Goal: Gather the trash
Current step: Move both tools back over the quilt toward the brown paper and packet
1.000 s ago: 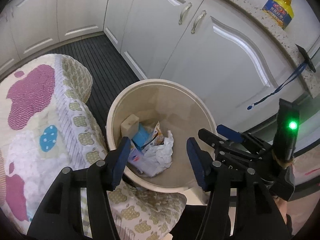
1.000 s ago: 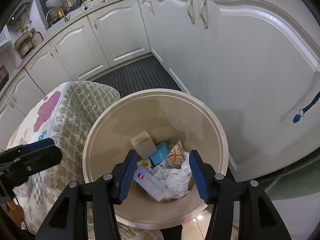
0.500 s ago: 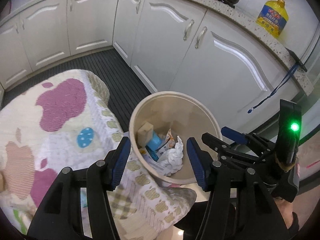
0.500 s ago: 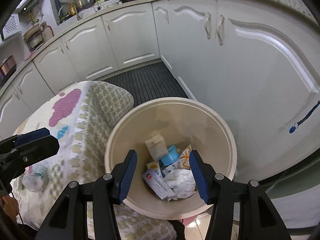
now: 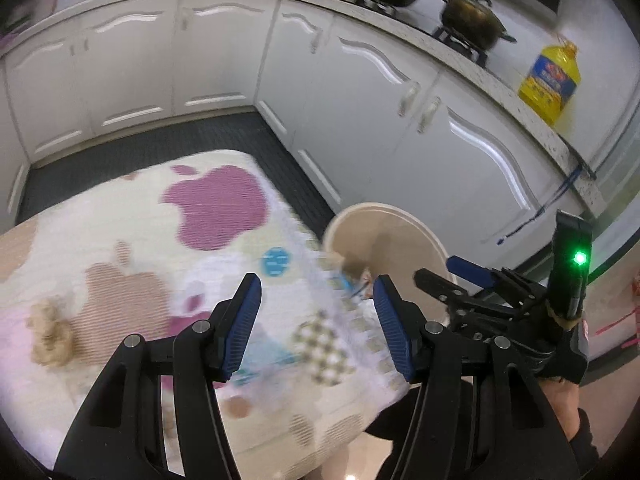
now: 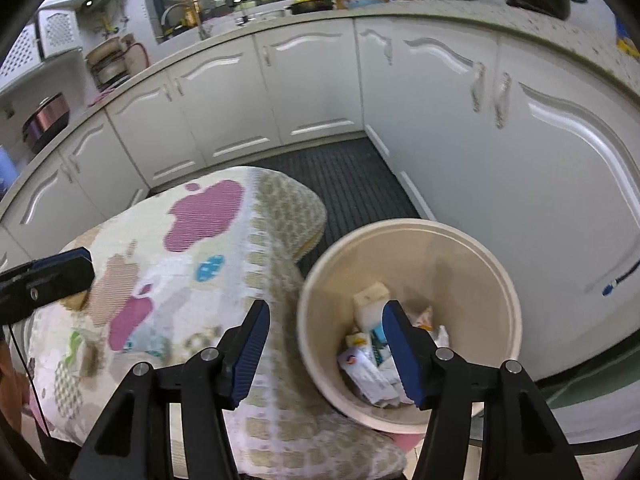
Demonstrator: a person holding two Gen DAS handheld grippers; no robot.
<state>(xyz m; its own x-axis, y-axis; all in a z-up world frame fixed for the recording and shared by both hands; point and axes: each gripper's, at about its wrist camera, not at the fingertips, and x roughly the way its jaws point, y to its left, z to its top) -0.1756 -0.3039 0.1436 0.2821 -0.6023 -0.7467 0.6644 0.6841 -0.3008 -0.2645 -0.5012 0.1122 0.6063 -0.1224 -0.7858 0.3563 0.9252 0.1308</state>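
Note:
A round beige trash bin stands on the floor beside the table; it holds a white sponge block, wrappers and crumpled paper. It also shows in the left wrist view. My left gripper is open and empty above the table's right edge. My right gripper is open and empty, over the gap between table and bin. A crumpled tan scrap lies on the tablecloth at the left.
The table wears a cloth with apple prints. White kitchen cabinets curve around behind, with a dark ribbed floor mat. Pots and a yellow oil bottle stand on the counter.
Both grippers have risen and pulled back to the left from above the bin. The tabletop now fills more of the views and the tan scrap has come into sight.

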